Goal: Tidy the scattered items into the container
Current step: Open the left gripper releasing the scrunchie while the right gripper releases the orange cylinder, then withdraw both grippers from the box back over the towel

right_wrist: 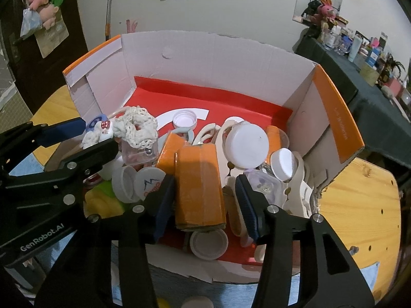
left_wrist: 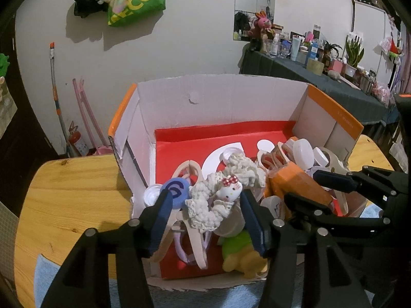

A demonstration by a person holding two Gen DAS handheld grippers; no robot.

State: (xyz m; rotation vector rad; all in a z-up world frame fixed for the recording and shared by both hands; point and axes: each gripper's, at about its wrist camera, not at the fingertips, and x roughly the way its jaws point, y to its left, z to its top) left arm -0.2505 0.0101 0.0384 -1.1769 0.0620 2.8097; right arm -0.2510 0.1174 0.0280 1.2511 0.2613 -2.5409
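while both tools hang over the box (right_wrist: 341,118), left tool (left_wrist: 205,215) stands apart around the white scrunchie (left_wrist: 218,200), right tool (right_wrist: 203,200) apart around the orange block (right_wrist: 199,187); lift straight up, clear of both.

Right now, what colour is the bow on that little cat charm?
Red with white dots, clearest in the left wrist view.

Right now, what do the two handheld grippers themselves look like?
Both are matte black plastic frames with triangular cut-outs and round silver pivot pins. Each finger ends in a dark blue ribbed pad, so the jaws are blue-faced. The left gripper and right gripper look alike. White lettering reading GenRobot.AI runs along the left gripper's body in the right wrist view. No cables or sleeves show.
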